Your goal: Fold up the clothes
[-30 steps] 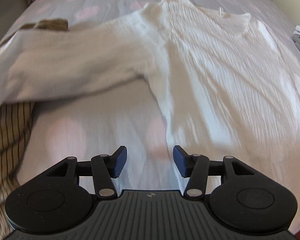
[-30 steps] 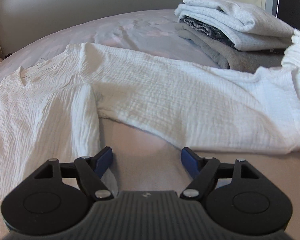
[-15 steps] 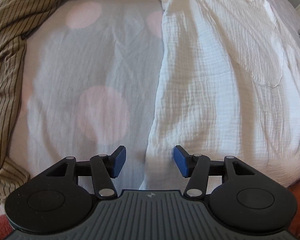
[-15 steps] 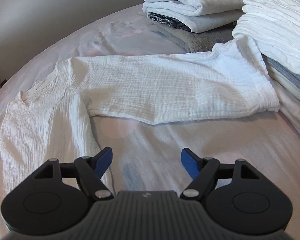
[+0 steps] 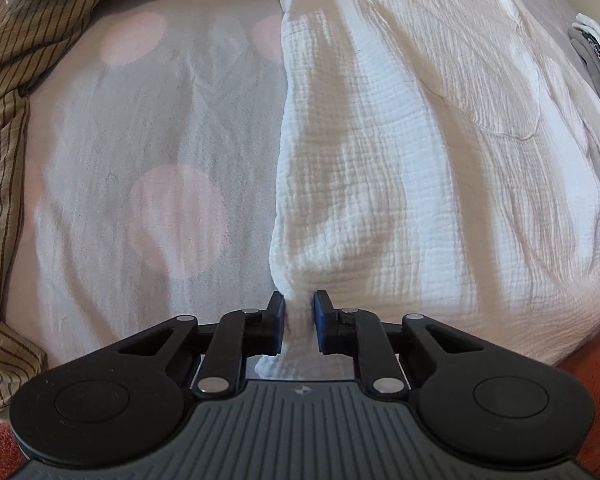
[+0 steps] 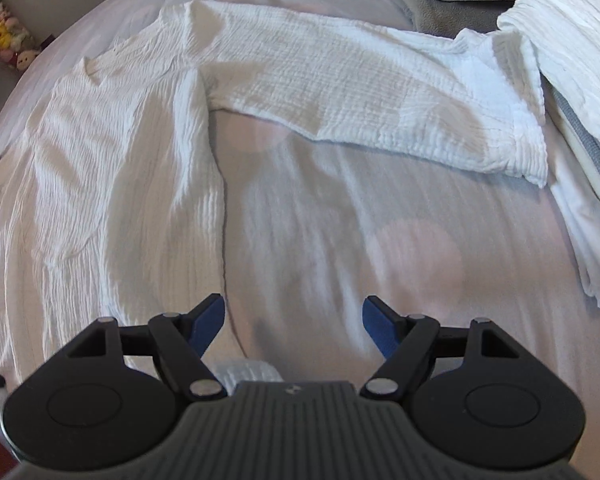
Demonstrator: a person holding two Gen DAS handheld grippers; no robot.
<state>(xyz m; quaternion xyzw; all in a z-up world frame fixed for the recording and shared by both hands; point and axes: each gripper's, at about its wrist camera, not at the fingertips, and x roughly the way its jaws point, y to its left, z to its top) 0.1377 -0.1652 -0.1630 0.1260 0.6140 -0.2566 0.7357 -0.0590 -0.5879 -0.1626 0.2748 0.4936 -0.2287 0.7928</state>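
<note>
So the white crinkle shirt (image 5: 400, 152) is spread flat on the bed (image 5: 148, 128), which has a pale sheet with pink dots. The left gripper (image 5: 297, 322) has its jaws clamped on the shirt's bottom corner, fabric bunched up between the blue pads. The right gripper (image 6: 294, 326) sits with jaws wide apart over bare sheet, the shirt's side edge just at 9 o'clock of it. One sleeve (image 6: 380, 96) stretches out toward 1 o'clock, ending beside a stack of folded clothes (image 6: 572, 52). A brown striped garment (image 5: 8, 92), maybe another shirt, lies at 9 o'clock in the left view.
</note>
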